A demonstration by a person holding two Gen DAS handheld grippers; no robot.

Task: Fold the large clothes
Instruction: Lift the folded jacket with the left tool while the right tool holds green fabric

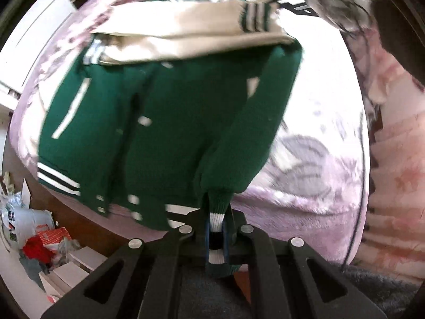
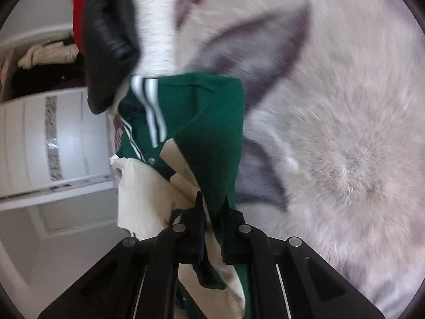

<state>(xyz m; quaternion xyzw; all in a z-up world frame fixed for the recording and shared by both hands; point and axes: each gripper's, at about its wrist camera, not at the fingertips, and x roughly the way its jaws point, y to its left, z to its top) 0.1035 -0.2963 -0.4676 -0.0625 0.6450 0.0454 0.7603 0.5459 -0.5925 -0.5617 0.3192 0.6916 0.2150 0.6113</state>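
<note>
Left gripper (image 1: pixel 215 235): clamped on striped ribbed hem of green woollen varsity jacket with cream sleeves (image 1: pixel 164 122), spread over fluffy lilac-grey blanket (image 1: pixel 305 186). Right gripper (image 2: pixel 212 228): pinched on bunched green body and cream lining of same jacket, lifted above blanket.

No text, label or number is sharp enough to read.

Bright daylight blows out the bed cover (image 1: pixel 305 61) to white; both views smear with motion blur, and fisheye bending darkens the round edges
</note>
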